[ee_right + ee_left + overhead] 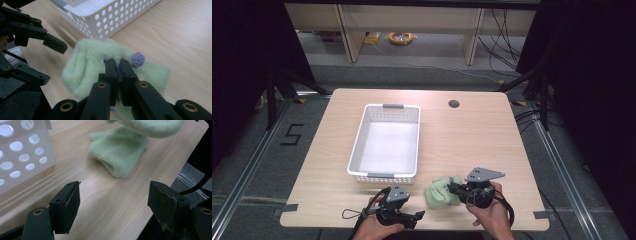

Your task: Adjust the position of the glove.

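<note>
A fuzzy light-green sock lies near the table's front edge, just right of the white basket. My right gripper is shut on it: in the right gripper view the two black jaws pinch the sock beside a small purple pompom, lifting part of the fabric. My left gripper rests low at the front edge, left of the sock, open with nothing between its fingers. In the left gripper view the sock lies ahead on the wood, one part raised above it.
The white perforated basket stands empty in the table's middle-left, close behind the sock. A round cable hole sits at the back right. The wooden table ends just in front of both hands.
</note>
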A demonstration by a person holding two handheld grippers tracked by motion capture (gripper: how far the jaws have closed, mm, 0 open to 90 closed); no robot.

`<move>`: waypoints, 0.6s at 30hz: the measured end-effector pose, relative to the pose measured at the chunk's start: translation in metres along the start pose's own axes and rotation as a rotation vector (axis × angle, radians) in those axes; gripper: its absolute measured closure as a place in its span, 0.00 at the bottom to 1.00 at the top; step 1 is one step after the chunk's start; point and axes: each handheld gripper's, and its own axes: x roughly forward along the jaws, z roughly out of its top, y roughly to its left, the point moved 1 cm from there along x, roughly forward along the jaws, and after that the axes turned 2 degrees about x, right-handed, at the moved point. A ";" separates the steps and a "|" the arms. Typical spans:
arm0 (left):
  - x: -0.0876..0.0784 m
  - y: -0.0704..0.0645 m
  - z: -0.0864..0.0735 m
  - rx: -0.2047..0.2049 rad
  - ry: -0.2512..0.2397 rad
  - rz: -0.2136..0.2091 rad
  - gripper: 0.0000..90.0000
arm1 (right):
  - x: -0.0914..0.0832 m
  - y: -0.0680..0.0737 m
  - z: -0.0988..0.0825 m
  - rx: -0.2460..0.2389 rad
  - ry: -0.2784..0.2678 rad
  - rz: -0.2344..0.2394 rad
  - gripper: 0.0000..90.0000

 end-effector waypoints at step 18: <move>0.001 0.000 0.003 -0.018 -0.012 -0.012 0.33 | 0.032 0.006 -0.012 0.029 0.073 -0.011 0.92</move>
